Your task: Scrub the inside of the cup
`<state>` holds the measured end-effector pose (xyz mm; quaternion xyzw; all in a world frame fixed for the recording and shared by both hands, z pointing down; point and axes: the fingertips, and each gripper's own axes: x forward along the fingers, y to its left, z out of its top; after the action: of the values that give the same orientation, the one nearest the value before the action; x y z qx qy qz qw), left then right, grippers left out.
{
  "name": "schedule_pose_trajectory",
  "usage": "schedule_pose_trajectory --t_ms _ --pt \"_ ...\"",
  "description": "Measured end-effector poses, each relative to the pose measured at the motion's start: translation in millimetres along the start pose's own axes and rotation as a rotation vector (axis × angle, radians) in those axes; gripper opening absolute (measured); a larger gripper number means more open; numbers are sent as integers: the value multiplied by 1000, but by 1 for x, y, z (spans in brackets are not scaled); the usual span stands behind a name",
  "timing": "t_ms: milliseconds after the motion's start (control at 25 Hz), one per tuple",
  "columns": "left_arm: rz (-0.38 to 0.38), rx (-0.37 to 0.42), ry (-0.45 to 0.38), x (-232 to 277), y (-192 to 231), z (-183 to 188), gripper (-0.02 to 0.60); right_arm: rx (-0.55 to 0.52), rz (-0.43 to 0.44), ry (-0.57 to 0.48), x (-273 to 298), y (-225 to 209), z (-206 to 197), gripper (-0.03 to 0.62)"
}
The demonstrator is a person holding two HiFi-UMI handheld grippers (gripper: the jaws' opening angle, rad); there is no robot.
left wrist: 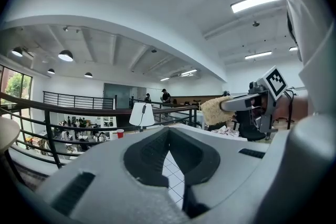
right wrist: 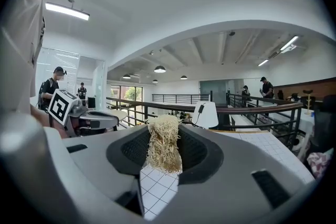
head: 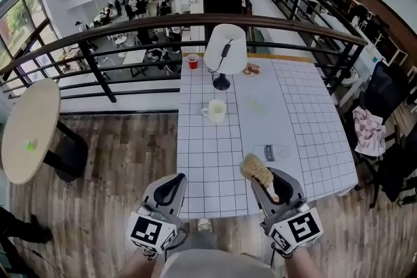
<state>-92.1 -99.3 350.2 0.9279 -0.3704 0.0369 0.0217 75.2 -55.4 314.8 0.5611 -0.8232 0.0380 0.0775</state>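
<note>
Facing one cup (head: 215,111), two grippers (head: 176,180) (head: 263,183), one brush (head: 256,169).

Open tiles on table (head: 208,166) from near edge up to cup (head: 215,111); straight lane along left half. On right half, brush (head: 256,169) over near tiles, small clear item (head: 272,152) just beyond it. Free room right of cup, mid-table. Behind cup: lamp (head: 225,52), near. At far edge: red cup (head: 193,61) and small dish (head: 251,69), close to railing (head: 130,32). Off right edge: cloth-draped chair (head: 368,127).
</note>
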Motion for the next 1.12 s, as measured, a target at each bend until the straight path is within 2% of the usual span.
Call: schedule_pose_trajectory --t_ms 280,480,760,960,1040,1120 --pt "-32 8 5 10 17 -2 12 -14 -2 19 24 4 6 135" --pt "-52 8 -20 38 43 5 14 -10 3 30 59 -11 17 135" --pt "-15 32 -27 42 45 9 14 7 54 30 69 -21 14 137" --pt "81 95 25 48 45 9 14 11 78 39 74 -33 11 136" --pt "68 67 34 54 46 4 14 12 87 52 79 -38 7 137" --pt "21 55 49 65 48 1 14 2 99 66 88 -45 7 137"
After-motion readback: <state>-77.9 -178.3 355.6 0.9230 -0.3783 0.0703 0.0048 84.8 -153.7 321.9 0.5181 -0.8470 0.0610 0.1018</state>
